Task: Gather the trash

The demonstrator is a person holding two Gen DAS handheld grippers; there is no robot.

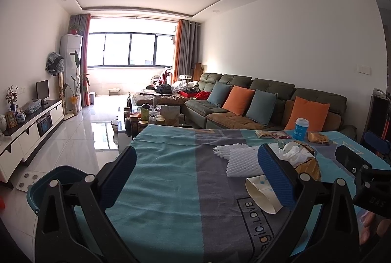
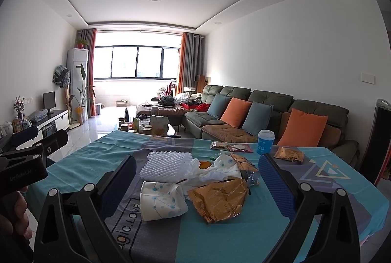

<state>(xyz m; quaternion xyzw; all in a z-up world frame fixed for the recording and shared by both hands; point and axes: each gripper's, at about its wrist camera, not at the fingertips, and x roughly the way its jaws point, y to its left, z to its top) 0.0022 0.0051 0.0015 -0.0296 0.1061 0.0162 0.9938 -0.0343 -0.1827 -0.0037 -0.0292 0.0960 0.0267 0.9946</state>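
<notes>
A heap of trash lies on the teal tablecloth (image 2: pixel 244 236). It holds a crushed paper cup (image 2: pixel 161 200), a gold wrapper (image 2: pixel 220 199), white foam netting (image 2: pixel 168 165) and crumpled tissue (image 2: pixel 215 171). My right gripper (image 2: pixel 198 184) is open just in front of the heap, with the cup and gold wrapper lying between its fingers' lines. My left gripper (image 1: pixel 196 176) is open over bare cloth, left of the heap. Its right finger (image 1: pixel 276 175) covers part of the crushed cup (image 1: pixel 260 194) and the foam netting (image 1: pixel 240 161).
A blue lidded cup (image 2: pixel 266 142) stands at the table's far edge, between a second gold wrapper (image 2: pixel 289 154) and flat snack packets (image 2: pixel 229 147). A blue bin (image 1: pixel 34 194) sits on the floor beside the table's left edge. A sofa (image 2: pixel 268 111) runs behind the table.
</notes>
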